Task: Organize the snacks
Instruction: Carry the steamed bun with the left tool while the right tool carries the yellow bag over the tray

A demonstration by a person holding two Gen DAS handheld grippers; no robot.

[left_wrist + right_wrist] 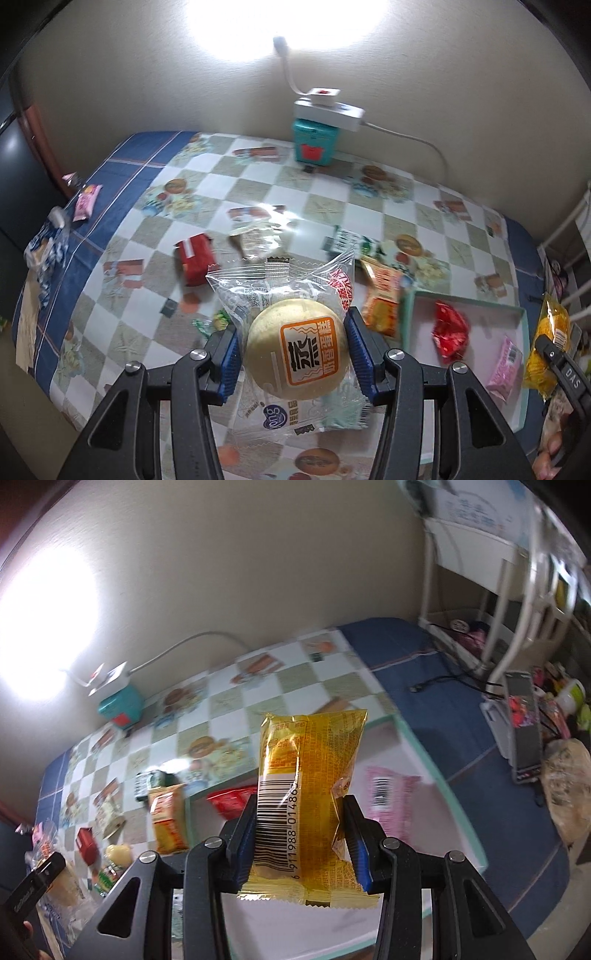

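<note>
Left gripper [297, 356] low centre, jaws clamped on a load; right gripper [301, 840] same, low centre, angled down.

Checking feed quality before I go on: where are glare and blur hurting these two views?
Left wrist view: the lamp blows out the wall, and glare streaks the tablecloth; the bun packet in the left gripper is sharp. Right wrist view: lamp glare whitens the left side, the background is motion-smeared, but the yellow packet in the right gripper reads clearly.
</note>
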